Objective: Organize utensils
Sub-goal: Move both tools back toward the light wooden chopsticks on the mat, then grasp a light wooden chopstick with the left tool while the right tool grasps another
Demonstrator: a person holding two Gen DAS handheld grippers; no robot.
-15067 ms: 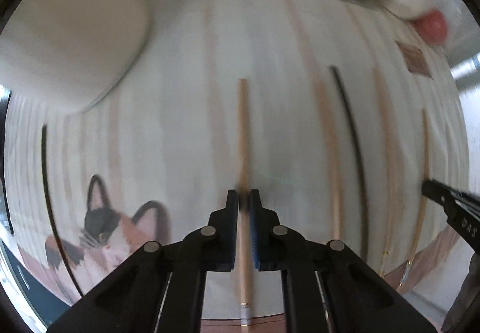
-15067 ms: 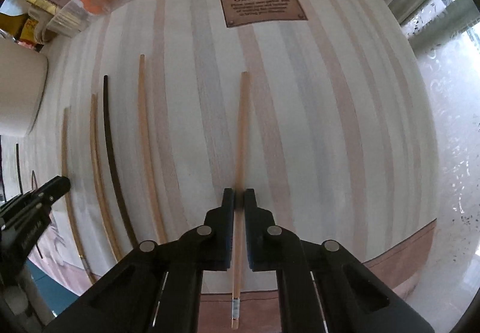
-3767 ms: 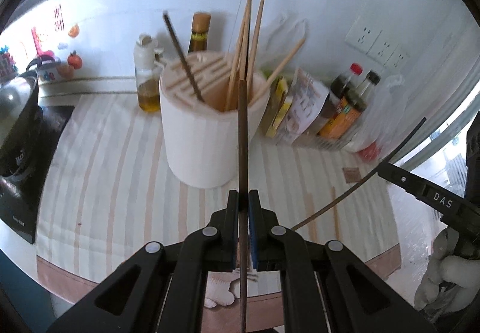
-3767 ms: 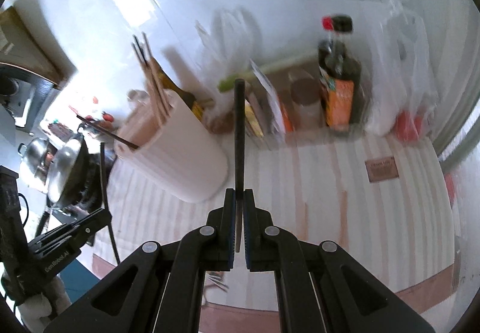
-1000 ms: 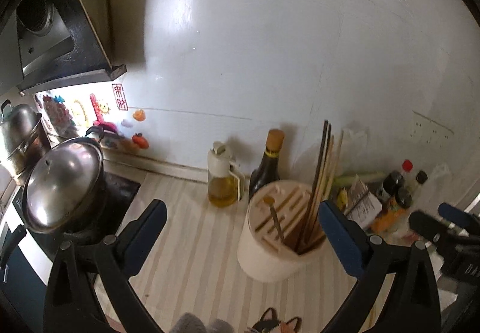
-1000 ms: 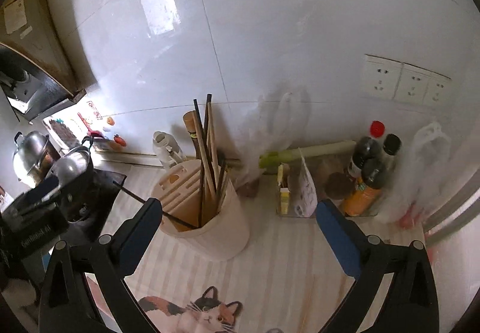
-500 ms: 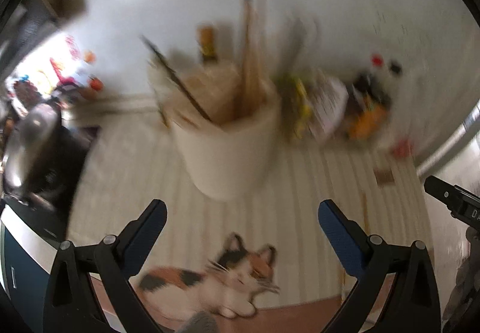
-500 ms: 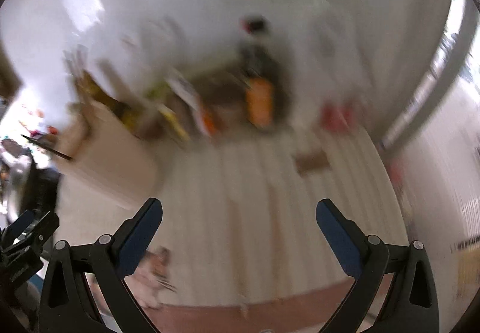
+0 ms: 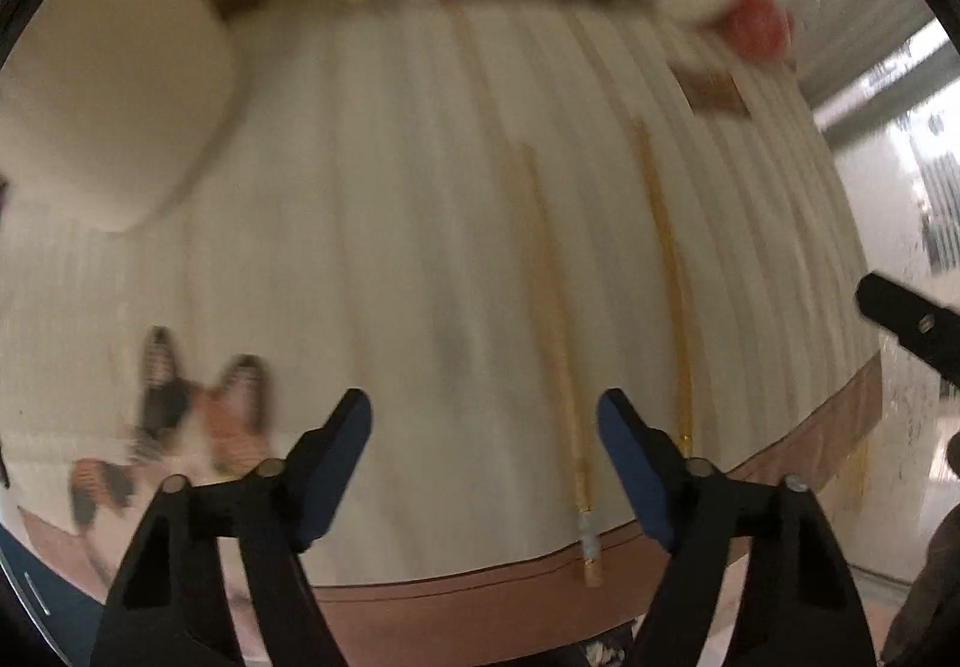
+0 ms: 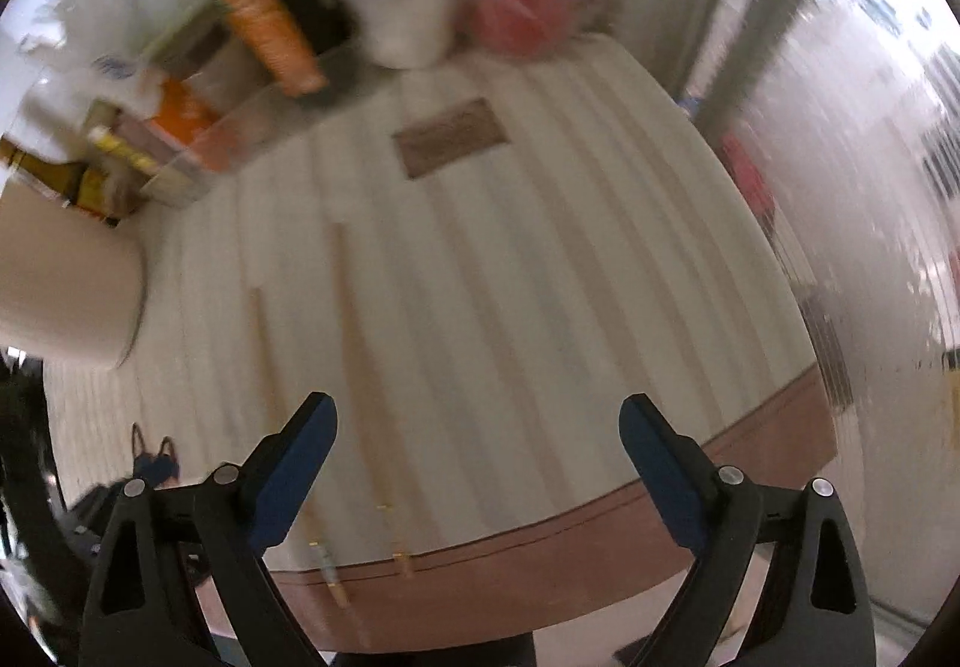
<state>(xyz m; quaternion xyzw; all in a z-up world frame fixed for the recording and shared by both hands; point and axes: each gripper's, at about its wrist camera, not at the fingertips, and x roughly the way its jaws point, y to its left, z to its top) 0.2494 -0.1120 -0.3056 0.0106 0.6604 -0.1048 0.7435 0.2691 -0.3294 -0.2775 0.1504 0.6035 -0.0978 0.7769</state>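
Note:
Two light wooden chopsticks lie side by side on the striped cloth. In the left wrist view one chopstick runs between my open jaws and the other chopstick lies just right of it. My left gripper is open and empty, low over the cloth. In the right wrist view the pair shows as a left chopstick and a right chopstick, left of centre. My right gripper is open and empty. The white utensil holder stands at the far left; it also shows in the right wrist view.
A row of bottles and packets lines the back wall. A brown label patch sits on the cloth. A cat picture is printed at the left. The cloth's brown front edge is close. The right gripper's tip enters the left wrist view.
Both grippers have dropped from a high view of the holder down close to the cloth, over the two chopsticks. Both stay open. The frames are blurred by motion.

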